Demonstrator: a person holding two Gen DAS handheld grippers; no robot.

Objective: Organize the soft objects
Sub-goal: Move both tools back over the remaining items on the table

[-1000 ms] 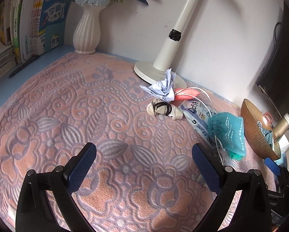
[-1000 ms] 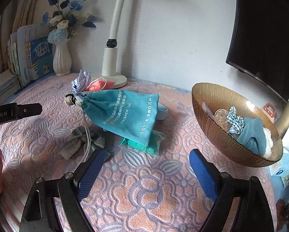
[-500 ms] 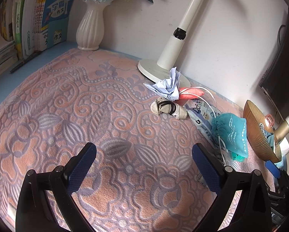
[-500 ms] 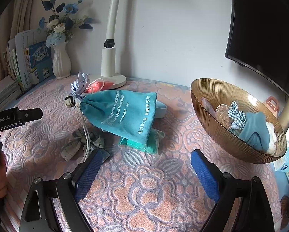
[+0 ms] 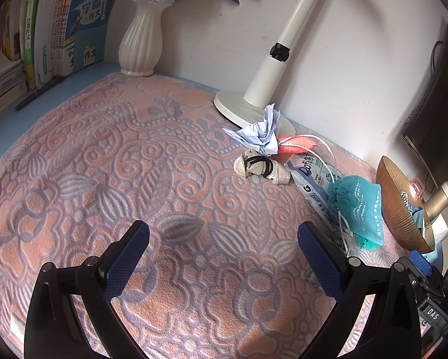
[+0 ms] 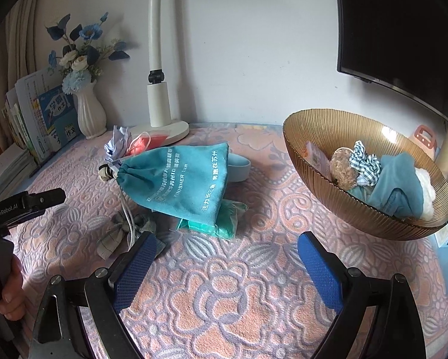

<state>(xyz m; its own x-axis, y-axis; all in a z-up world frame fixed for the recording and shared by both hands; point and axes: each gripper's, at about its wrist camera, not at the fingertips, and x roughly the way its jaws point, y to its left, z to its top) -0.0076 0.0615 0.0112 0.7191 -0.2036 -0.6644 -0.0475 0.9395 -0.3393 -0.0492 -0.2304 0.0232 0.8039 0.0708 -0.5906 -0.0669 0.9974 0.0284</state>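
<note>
A teal drawstring pouch (image 6: 185, 182) lies on the patterned cloth (image 6: 247, 272) over a green packet (image 6: 221, 224), ahead of my open, empty right gripper (image 6: 226, 257). A grey plaid bow (image 6: 119, 233) lies by its left finger. A gold ribbed bowl (image 6: 328, 200) at right holds a blue cloth (image 6: 397, 179), a checked scrunchie (image 6: 363, 161) and a tan plush. My left gripper (image 5: 224, 248) is open and empty above bare cloth. Ahead of it lie a beige rolled item with a black band (image 5: 262, 169), a crumpled pale-blue cloth (image 5: 259, 134), a red pouch (image 5: 297, 145) and the teal pouch (image 5: 358, 206).
A white lamp base (image 5: 247, 107) and white vase (image 5: 141, 42) stand at the back wall, with books (image 5: 59, 30) at the back left. A dark monitor (image 6: 397, 36) hangs over the bowl. A wipes packet (image 5: 310, 176) and a white cord lie near the pouch.
Both grippers have drawn back and risen slightly, so the objects look a little farther off. Both stay open. Nothing on the cloth has moved.
</note>
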